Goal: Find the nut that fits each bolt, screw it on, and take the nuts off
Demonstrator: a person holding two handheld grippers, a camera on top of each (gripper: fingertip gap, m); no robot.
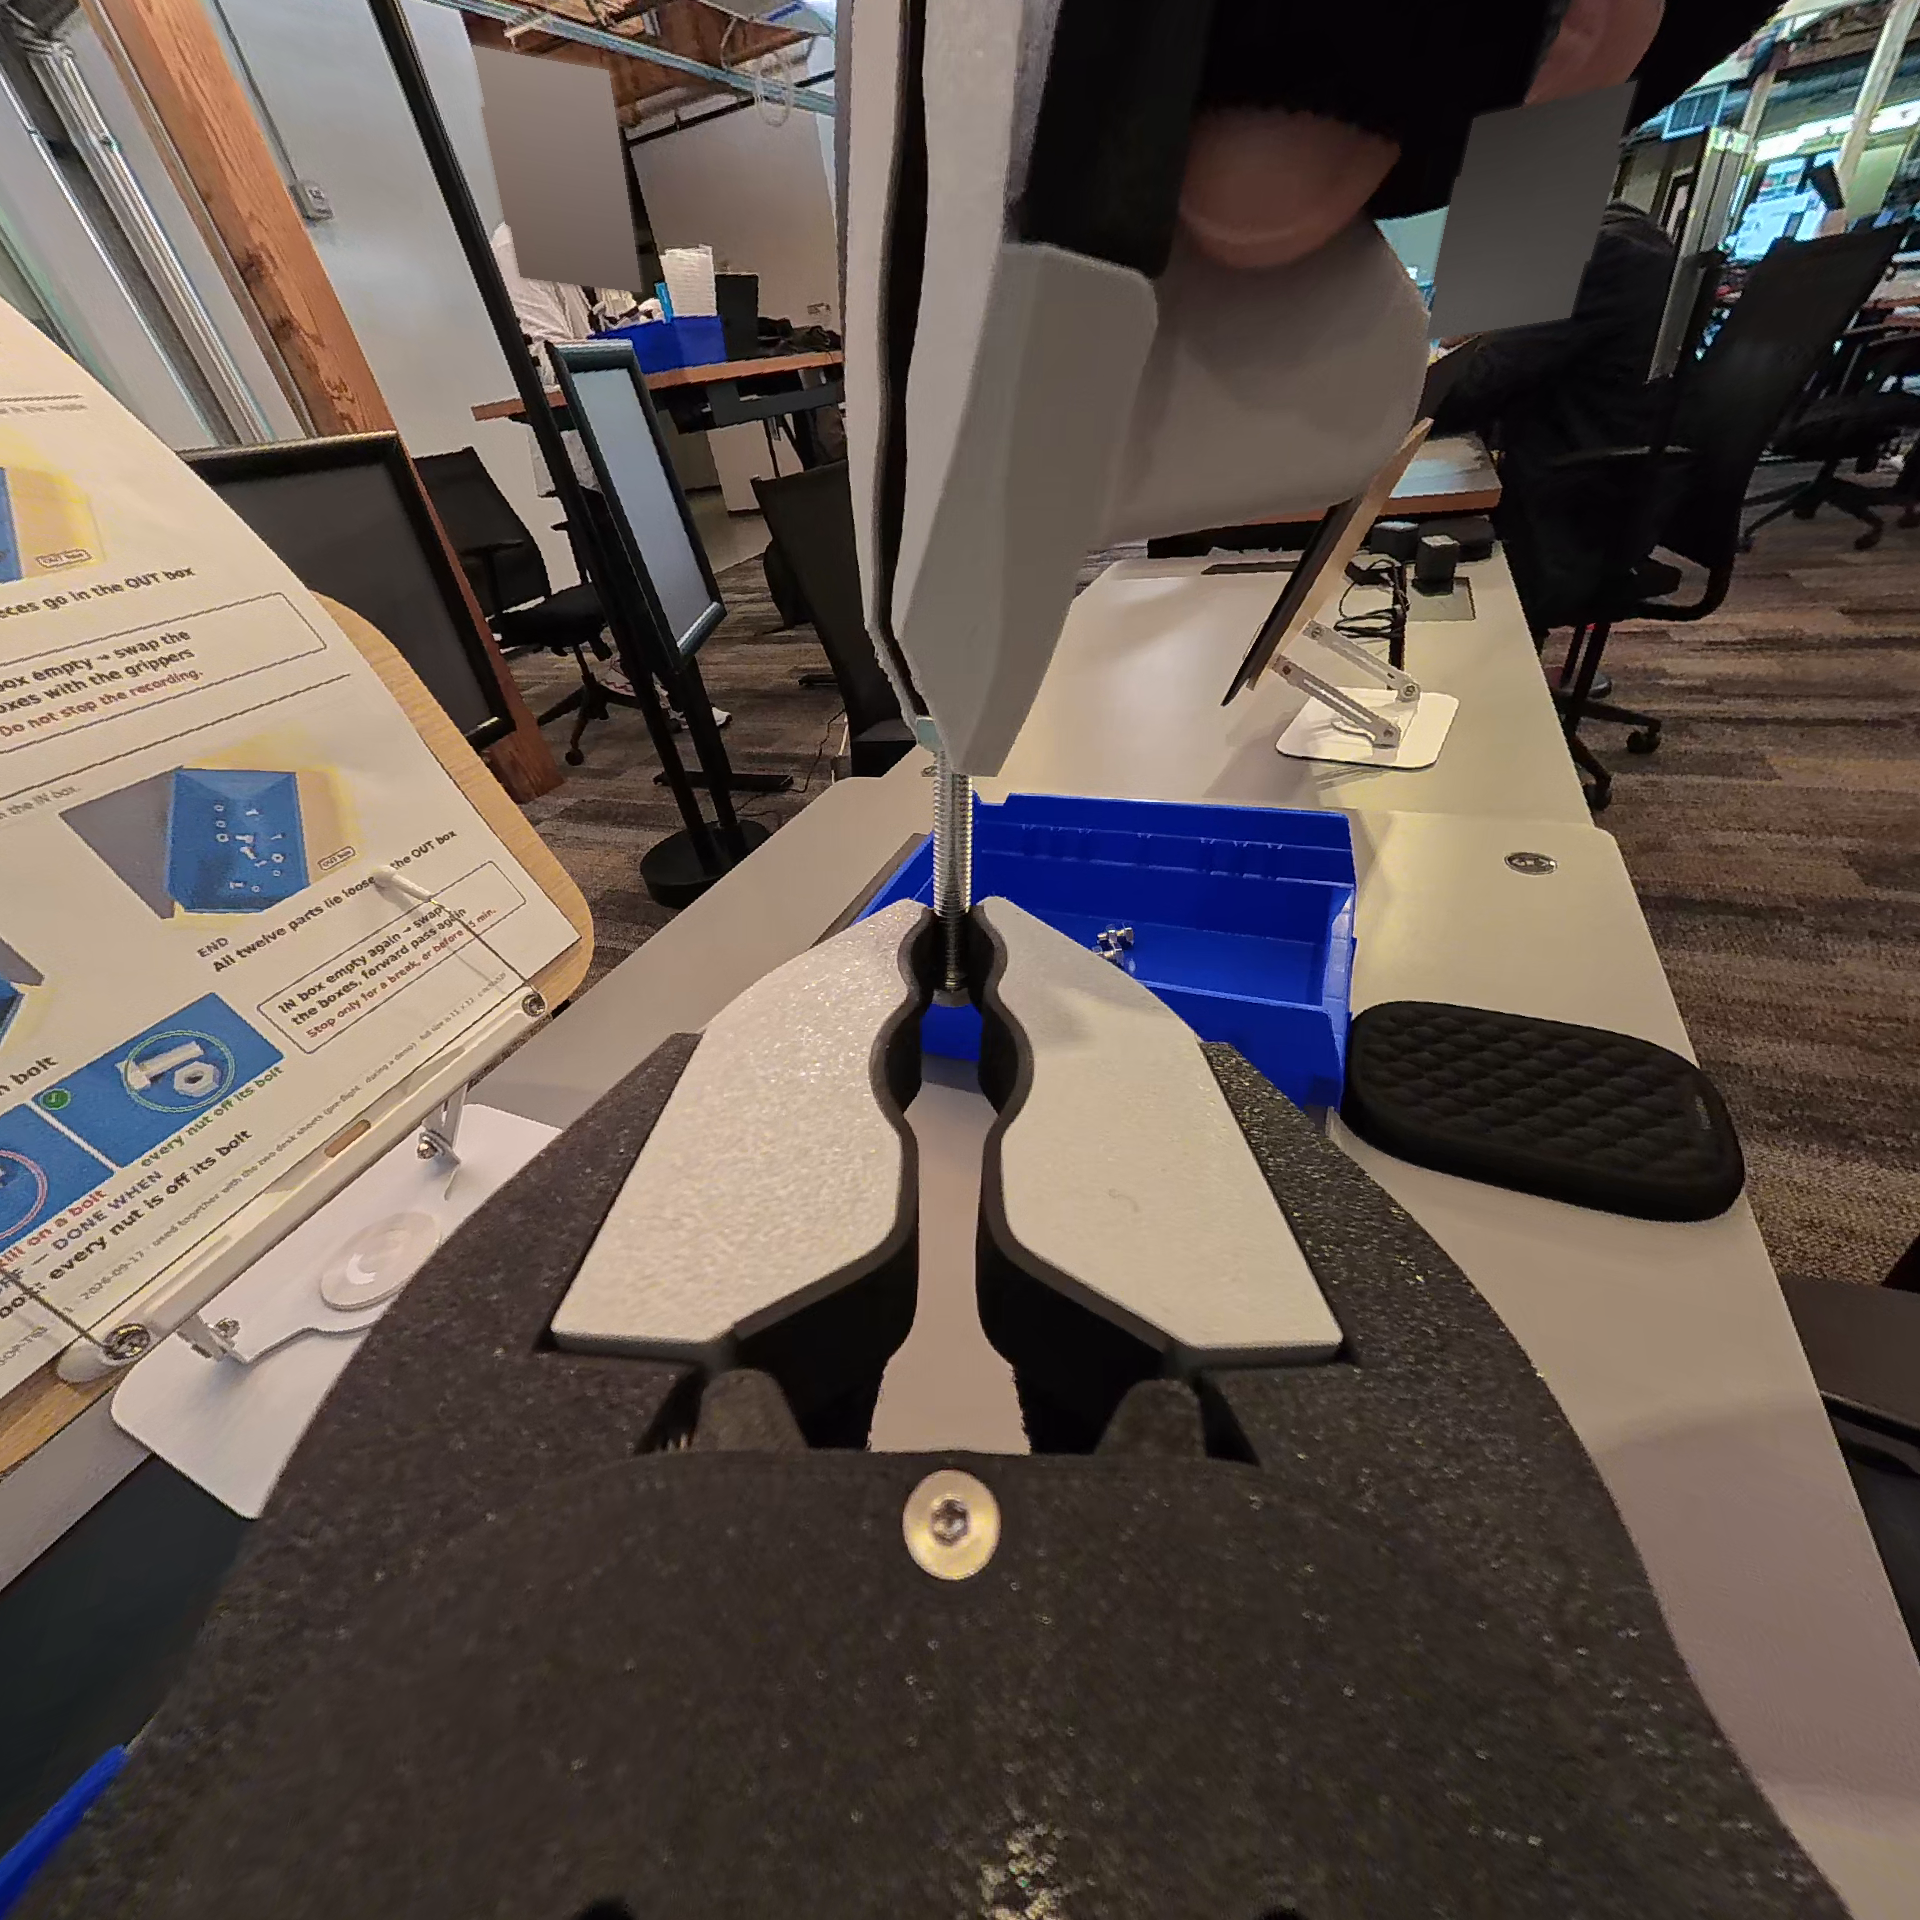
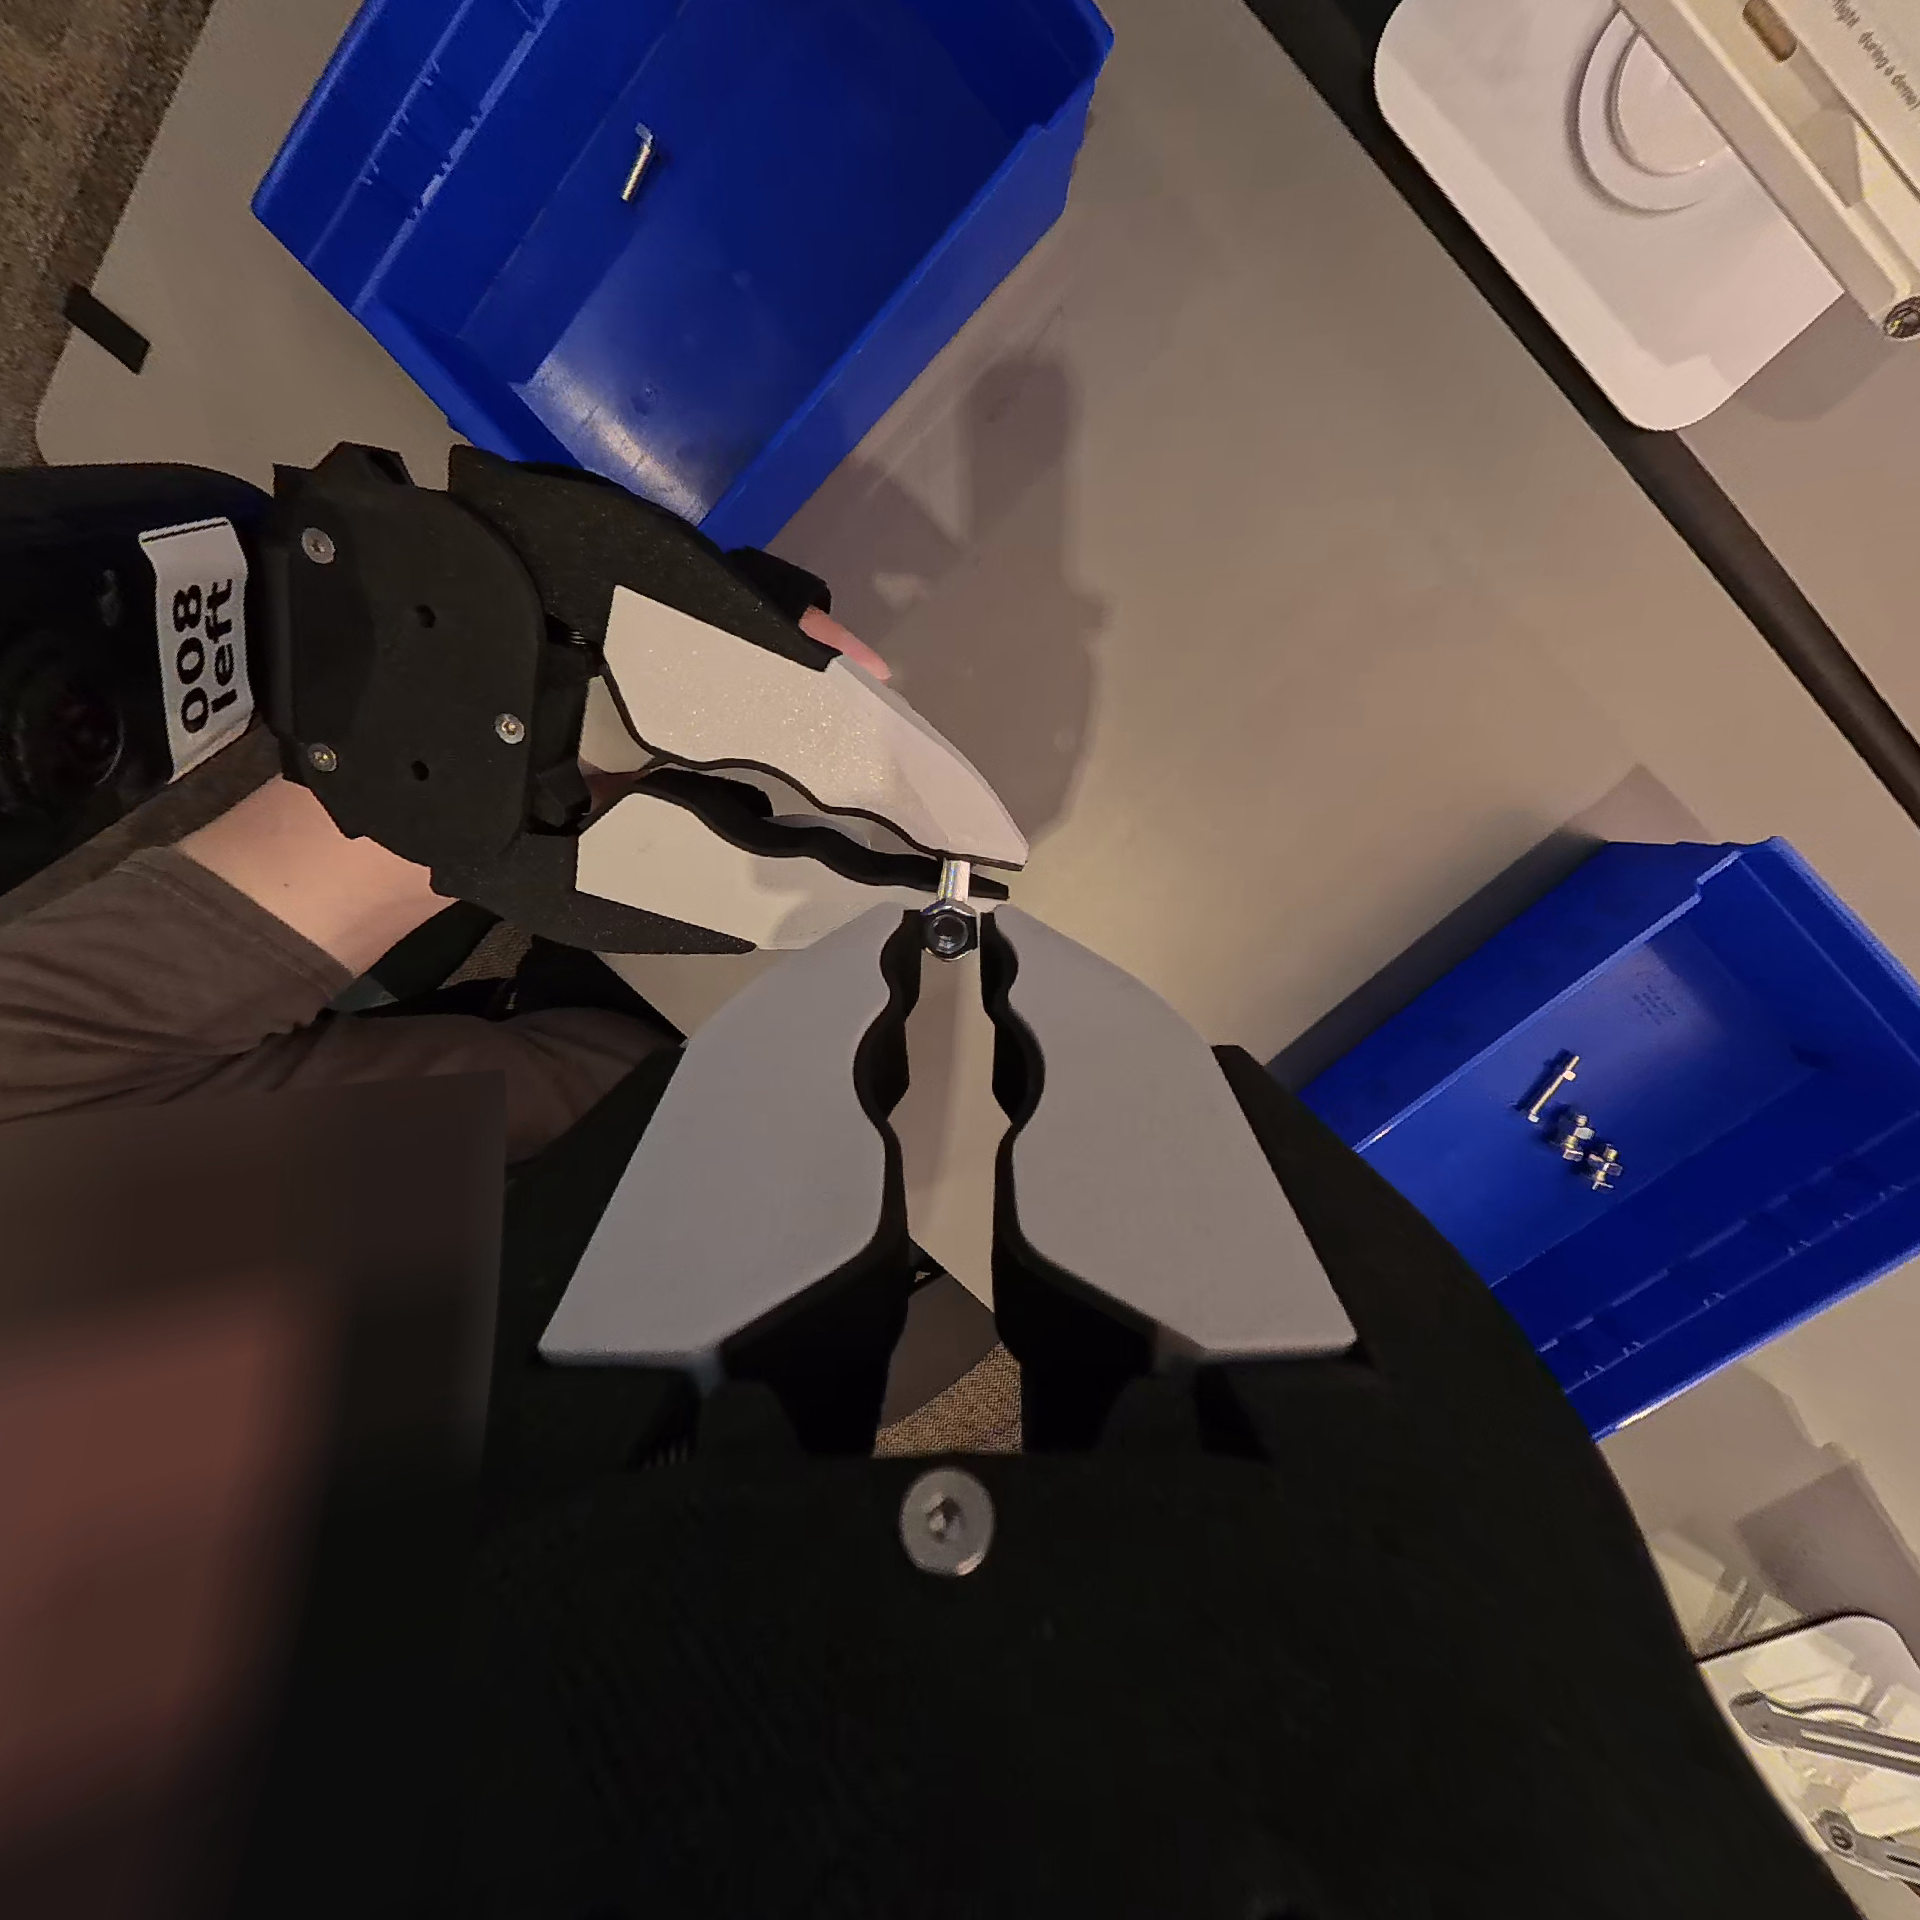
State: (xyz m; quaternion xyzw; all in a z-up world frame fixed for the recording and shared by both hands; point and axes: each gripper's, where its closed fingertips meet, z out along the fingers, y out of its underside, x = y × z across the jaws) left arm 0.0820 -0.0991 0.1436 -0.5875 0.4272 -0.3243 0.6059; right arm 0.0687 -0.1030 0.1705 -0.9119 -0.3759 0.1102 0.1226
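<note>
A silver bolt (image 1: 953,852) stands upright between the two grippers. My left gripper (image 1: 951,925) is shut on its lower end. My right gripper (image 1: 928,727) comes down from above and is shut on a nut at the bolt's top end. The right wrist view looks straight down the bolt: the hex nut (image 2: 948,930) sits between my right gripper's (image 2: 948,920) tips, and the bolt (image 2: 954,881) runs below it into the left gripper (image 2: 987,868), which reaches in from the left. The bolt's head is hidden between the left fingers.
A blue bin (image 2: 935,260) at the upper left holds one bolt (image 2: 636,161). A second blue bin (image 2: 1766,1299) at the right holds a bolt and several nuts (image 2: 1574,1138). An instruction sheet on a stand (image 1: 208,831) and a black wrist pad (image 1: 1538,1101) flank the grey table (image 2: 1299,623). Only a small space, under 4 cm, lies between the two pairs of fingers.
</note>
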